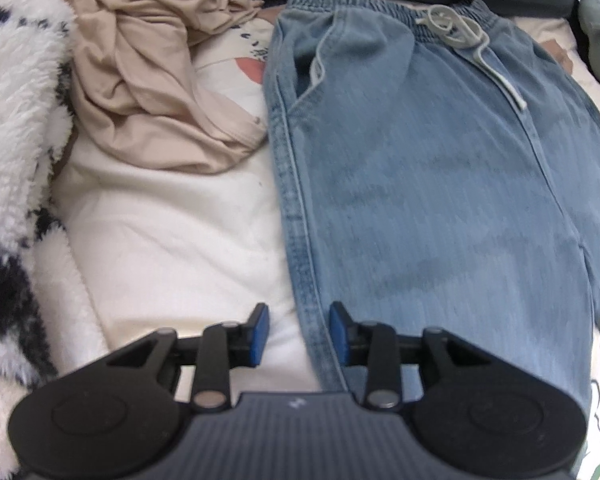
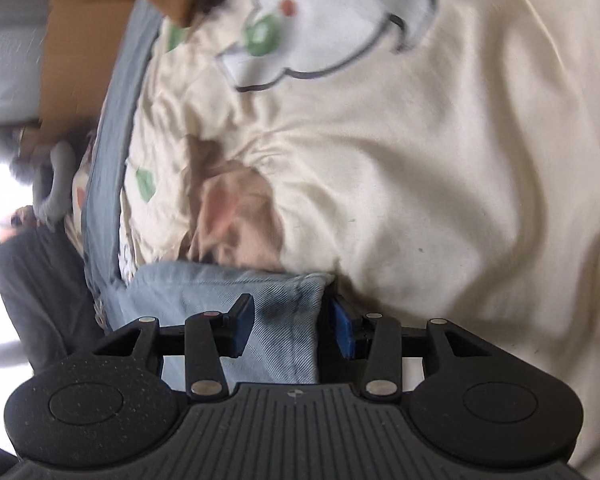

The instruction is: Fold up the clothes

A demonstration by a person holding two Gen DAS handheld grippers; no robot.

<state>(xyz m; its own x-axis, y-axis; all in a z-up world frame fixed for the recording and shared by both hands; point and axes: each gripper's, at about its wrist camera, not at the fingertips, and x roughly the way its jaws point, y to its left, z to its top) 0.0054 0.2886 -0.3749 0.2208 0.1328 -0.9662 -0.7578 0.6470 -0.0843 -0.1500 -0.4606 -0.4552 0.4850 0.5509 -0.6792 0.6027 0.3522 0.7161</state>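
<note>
Light blue jeans [image 1: 420,168] lie flat on the bed in the left wrist view, elastic waistband and grey drawstring [image 1: 460,28] at the far end. My left gripper [image 1: 299,332] hovers open over the jeans' left side seam, one blue pad on each side of that edge. In the right wrist view, a folded end of the jeans [image 2: 276,304] lies between the fingers of my right gripper [image 2: 292,330]. Its jaws stand apart: the left pad is over the denim, the right pad just past its edge, and neither presses on it.
A crumpled beige garment [image 1: 152,68] lies left of the jeans on the cream sheet [image 1: 172,240]. A fluffy white-and-black blanket [image 1: 16,140] fills the left edge. The right view shows a cardboard box [image 2: 100,20], a cartoon-printed quilt [image 2: 340,20] and a pinkish cloth [image 2: 236,216].
</note>
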